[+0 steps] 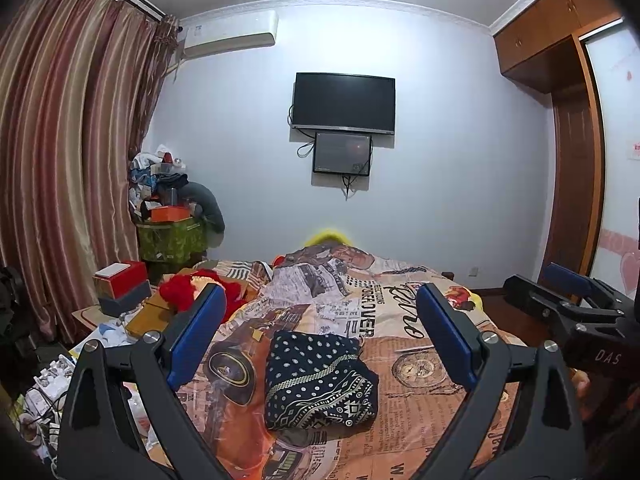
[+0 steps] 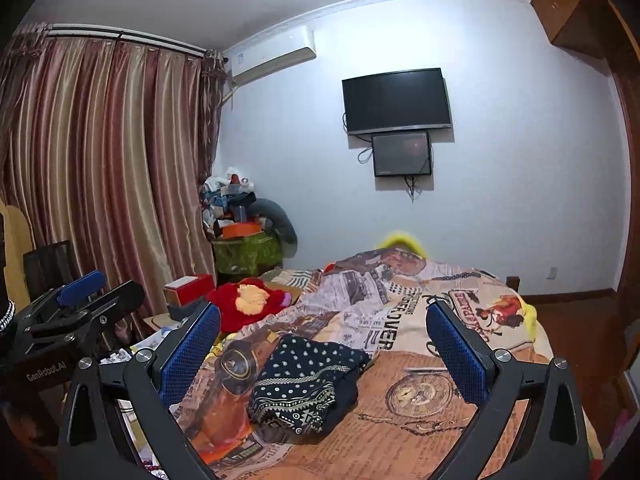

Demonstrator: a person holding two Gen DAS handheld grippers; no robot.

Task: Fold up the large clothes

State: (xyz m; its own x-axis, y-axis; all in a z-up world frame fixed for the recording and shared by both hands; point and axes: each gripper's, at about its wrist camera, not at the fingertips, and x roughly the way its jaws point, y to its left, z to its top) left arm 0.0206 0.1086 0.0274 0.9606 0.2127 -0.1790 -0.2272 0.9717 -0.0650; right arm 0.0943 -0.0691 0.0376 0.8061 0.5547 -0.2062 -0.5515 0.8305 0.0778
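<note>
Now both the left gripper [image 1: 318, 336] and right gripper [image 2: 323, 344] gape wide and empty above the folded garment [image 1: 318, 380] near the bed's [image 1: 440, 420] front edge.

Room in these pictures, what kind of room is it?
Most likely a bedroom in a home. A bed with a printed cover fills the front, a TV hangs on the wall, and long curtains cover the window side.
</note>
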